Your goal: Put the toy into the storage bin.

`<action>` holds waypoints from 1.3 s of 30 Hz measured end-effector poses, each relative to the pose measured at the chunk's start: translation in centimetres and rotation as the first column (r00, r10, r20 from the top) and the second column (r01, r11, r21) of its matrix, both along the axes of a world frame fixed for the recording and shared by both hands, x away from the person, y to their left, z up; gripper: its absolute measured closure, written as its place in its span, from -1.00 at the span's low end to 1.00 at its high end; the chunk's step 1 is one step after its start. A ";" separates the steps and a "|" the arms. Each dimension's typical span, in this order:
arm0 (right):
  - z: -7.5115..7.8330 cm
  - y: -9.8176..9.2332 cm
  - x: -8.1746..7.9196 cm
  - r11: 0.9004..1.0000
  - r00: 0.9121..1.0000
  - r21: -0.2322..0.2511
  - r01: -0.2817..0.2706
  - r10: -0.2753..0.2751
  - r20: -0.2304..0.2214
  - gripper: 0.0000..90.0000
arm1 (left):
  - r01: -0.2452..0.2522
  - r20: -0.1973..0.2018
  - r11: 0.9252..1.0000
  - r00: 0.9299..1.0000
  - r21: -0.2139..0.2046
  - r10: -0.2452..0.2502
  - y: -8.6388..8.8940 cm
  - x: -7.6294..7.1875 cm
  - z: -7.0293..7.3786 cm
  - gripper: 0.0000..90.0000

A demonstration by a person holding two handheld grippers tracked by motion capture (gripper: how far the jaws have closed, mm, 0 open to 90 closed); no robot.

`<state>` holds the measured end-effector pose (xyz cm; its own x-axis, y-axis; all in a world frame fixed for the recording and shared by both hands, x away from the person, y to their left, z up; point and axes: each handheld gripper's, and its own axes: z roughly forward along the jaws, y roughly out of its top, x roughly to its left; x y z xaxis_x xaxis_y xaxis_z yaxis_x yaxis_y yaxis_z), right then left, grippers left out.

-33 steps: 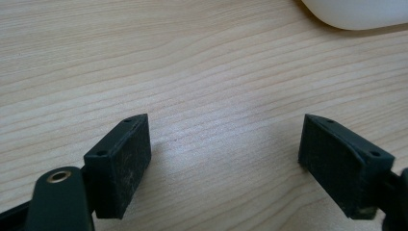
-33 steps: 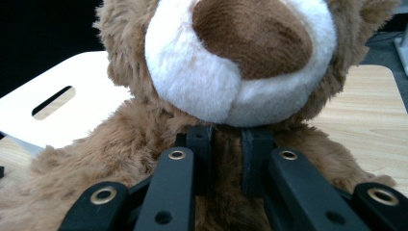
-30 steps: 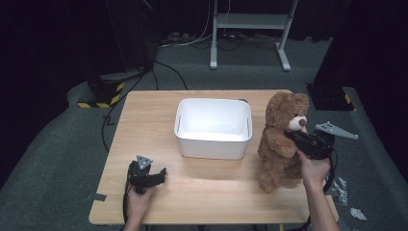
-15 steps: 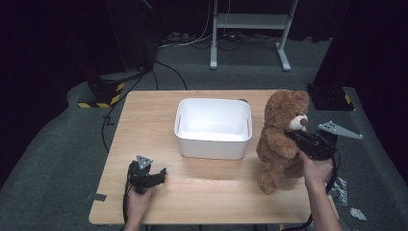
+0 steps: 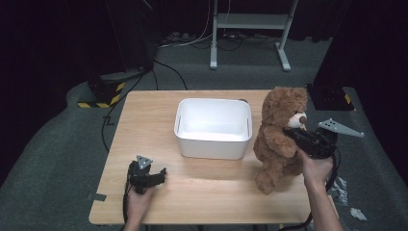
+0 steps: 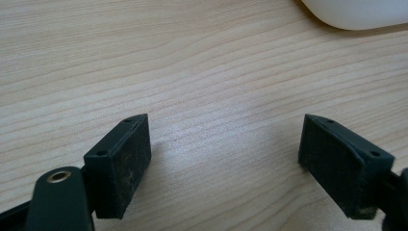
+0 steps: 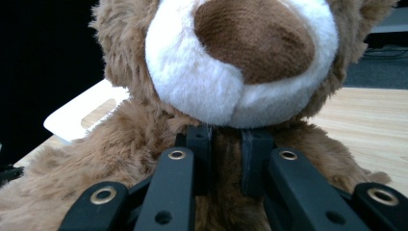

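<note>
Starting at the left of the high view: one left gripper rests on the wooden table at about 7 o'clock from the table's middle, held by one hand that comes in from the bottom edge. In the left gripper view its two black jaws stand wide apart with bare wood grain between them — nothing is gripped — and a corner of the tub shows at 1 o'clock.

At the middle of the table sits that one white plastic tub, rectangular, open at the top, with nothing visible inside. It lies at about 1 o'clock from the left gripper, well apart from it.

Just beside the tub, at its 3 o'clock, is one brown teddy bear, upright, its pale muzzle turned to the right side of the table and its foot near the front edge at 5 o'clock.

Farthest right, one right gripper is held level by the other hand and points at 9 o'clock into the bear. In the right gripper view the two jaws are nearly together under the bear's chin — pinching a fold of brown fur at the throat.
</note>
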<state>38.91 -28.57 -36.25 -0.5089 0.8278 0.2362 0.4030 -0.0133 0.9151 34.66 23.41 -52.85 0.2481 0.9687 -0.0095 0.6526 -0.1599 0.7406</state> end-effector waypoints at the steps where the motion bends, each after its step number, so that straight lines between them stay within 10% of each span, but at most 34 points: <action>1: 0.1 0.1 0.0 1.000 1.000 0.001 -0.003 0.003 0.000 0.74 | 0.000 0.000 1.000 1.000 0.000 0.000 0.0 0.0 0.0 -0.58; 39: 4.7 1.5 -1.2 0.993 0.992 0.041 -0.114 0.112 0.056 0.74 | 0.000 0.000 1.000 1.000 0.000 0.000 0.0 0.0 0.0 -0.59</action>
<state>37.71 -27.06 -31.55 -0.6114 0.7538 0.2408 0.3547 -0.0110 0.9349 34.67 23.42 -52.85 0.2484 0.9686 -0.0097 0.6527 -0.1600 0.7406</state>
